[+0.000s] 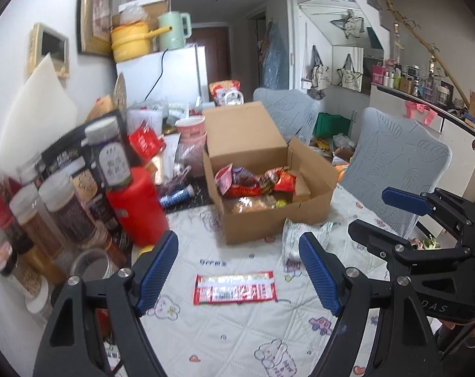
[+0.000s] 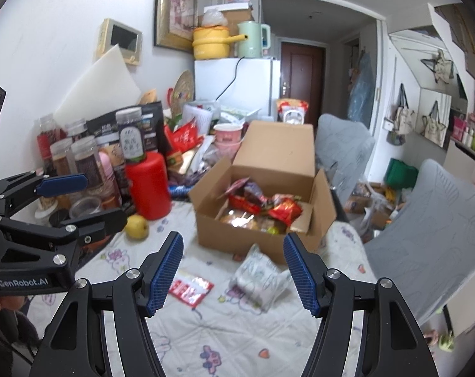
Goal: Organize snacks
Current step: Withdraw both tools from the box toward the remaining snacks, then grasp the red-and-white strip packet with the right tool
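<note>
An open cardboard box (image 1: pixel 253 220) (image 2: pixel 224 235) holding several snack packets (image 1: pixel 256 185) (image 2: pixel 265 207) stands on the quilted white tablecloth. A flat red snack packet (image 1: pixel 234 289) (image 2: pixel 190 289) lies on the cloth in front of it. A pale crinkled snack bag (image 1: pixel 303 235) (image 2: pixel 262 276) lies beside the box's near corner. My left gripper (image 1: pixel 237 270) is open and empty, its fingers on either side of the red packet, above it. My right gripper (image 2: pixel 232 271) is open and empty, just before the pale bag. The right gripper also shows in the left wrist view (image 1: pixel 394 210).
Jars and bottles (image 1: pixel 58 207) crowd the table's left side with a red canister (image 1: pixel 137 204) (image 2: pixel 151 185) and a yellow fruit (image 2: pixel 137 226). Cups, packets and a white fridge (image 1: pixel 171 72) stand behind. Two grey-covered chairs (image 1: pixel 397 169) (image 2: pixel 425 220) stand on the right.
</note>
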The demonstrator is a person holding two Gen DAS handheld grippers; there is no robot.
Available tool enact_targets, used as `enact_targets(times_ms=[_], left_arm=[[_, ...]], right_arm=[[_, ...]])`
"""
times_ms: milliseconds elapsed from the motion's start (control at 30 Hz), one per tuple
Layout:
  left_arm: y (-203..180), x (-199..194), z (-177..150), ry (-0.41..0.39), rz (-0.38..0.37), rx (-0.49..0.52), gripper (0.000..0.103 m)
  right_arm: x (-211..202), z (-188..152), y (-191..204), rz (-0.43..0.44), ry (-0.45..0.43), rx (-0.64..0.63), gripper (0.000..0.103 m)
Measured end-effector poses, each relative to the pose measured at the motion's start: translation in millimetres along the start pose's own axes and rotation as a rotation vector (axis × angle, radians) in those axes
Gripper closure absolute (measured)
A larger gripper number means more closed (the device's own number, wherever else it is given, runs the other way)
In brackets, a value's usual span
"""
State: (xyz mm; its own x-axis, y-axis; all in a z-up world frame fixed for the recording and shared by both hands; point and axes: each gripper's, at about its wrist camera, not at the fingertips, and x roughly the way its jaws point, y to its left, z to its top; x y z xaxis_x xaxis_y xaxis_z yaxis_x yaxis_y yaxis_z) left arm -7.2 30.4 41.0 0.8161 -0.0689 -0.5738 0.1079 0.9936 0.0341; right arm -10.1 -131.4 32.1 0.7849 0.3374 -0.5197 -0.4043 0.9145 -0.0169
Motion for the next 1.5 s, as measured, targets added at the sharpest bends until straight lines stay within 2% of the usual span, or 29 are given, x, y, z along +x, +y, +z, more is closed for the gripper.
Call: enact_targets(times_ms=[167, 400, 667, 767, 867, 1033, 1500], left_arm=[[17, 11, -18, 0.051, -0.002, -0.052, 0.024], [36, 34, -42, 0.123, 0.039, -0.101, 0.024], [57, 60, -71, 0.211, 0.074, -0.152, 0.024], [62, 70, -78, 0.243, 0.09, -0.162, 0.024], [69, 77, -84, 0.268, 0.101, -0.196, 0.024], [83, 87, -92, 0.299, 0.117, -0.257, 0.024], [95, 106, -97, 0.336, 0.133, -0.3, 0.024]], right_arm=[[18, -16, 8, 0.036, 0.043, -0.006, 0.036], [56, -41, 20, 0.099, 0.132, -0.02, 0.036], [97, -61, 35, 0.188, 0.242, -0.1, 0.036], [112, -65, 43, 0.215, 0.273, -0.142, 0.031], [128, -67, 51, 0.255, 0.298, -0.182, 0.031], [157, -63, 57, 0.335, 0.345, -0.212, 0.025], [222, -67, 80, 0.395, 0.476, -0.365, 0.025]])
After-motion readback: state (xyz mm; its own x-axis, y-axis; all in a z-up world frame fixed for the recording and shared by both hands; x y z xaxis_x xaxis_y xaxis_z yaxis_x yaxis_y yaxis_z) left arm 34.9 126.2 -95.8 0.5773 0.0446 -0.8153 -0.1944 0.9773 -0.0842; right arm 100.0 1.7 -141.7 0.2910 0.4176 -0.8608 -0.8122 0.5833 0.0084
